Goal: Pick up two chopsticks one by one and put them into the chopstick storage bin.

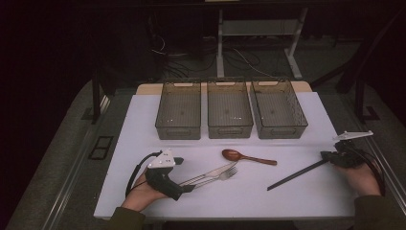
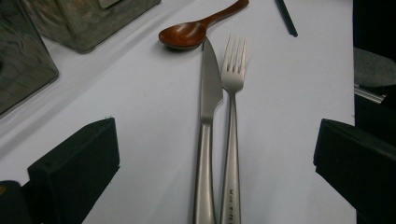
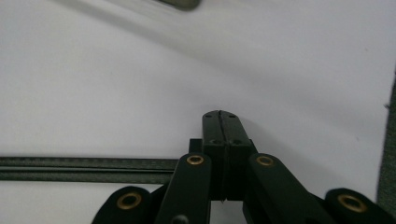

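White worktop (image 1: 143,124), three grey bins (image 1: 178,110) in a row along its far edge, side by side.

Left claw (image 1: 187,188): near the front left of the worktop, held in a hand (image 1: 143,191). Jaws released and standing wide in the left gripper view, pointing along the worktop toward the cutlery. A knife (image 2: 208,116) and a fork (image 2: 232,126) lie flat between the jaws, side by side, handles touching or nearly so, tips pointing away from the claw. Neither pad presses on them.

Spoon (image 1: 244,157): brown, wooden, lying flat mid-worktop just beyond the knife and fork tips, bowl to the left, handle to the right. In the left gripper view the knife tip sits just beside the spoon bowl; cannot tell if they touch.

Right claw (image 3: 221,122): at the right edge of the worktop, held in the right hand (image 1: 359,175). Jaws clenched, pads together. In the high view the chopsticks (image 1: 297,175) run from it, slanting down-left across the worktop, their far tip resting on the surface. In the right gripper view they show as two parallel dark sticks running left from the claw's linkage, low over the worktop; the grip point itself is hidden behind the links.

Chopsticks lie well apart from the spoon, fork and knife.
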`<action>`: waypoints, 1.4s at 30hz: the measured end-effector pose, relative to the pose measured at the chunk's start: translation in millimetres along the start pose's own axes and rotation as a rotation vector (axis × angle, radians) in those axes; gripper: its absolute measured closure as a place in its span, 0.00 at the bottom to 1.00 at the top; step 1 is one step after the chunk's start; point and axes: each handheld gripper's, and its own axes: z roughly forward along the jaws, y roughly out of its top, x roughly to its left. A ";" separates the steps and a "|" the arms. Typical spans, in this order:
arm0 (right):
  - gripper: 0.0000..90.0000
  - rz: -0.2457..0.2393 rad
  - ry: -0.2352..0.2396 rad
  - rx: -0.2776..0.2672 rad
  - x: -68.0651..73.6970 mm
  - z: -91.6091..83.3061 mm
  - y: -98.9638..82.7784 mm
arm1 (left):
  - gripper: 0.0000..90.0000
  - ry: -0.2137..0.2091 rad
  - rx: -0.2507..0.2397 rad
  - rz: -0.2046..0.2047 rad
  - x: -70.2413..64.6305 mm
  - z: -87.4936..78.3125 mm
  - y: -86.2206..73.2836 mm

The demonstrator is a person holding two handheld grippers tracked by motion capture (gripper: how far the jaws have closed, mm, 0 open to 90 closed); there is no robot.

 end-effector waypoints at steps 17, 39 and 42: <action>1.00 -0.100 0.116 -0.099 34.8 -29.4 -1.3 | 0.00 -0.006 0.012 0.008 0.1 -0.1 -0.2; 1.00 -0.390 0.428 -0.037 155.6 -19.6 -15.8 | 0.00 -0.007 0.020 0.015 -1.0 1.1 0.3; 1.00 -0.412 0.433 -0.031 163.4 -13.8 -11.7 | 0.00 -0.007 0.014 0.011 -1.5 1.0 0.4</action>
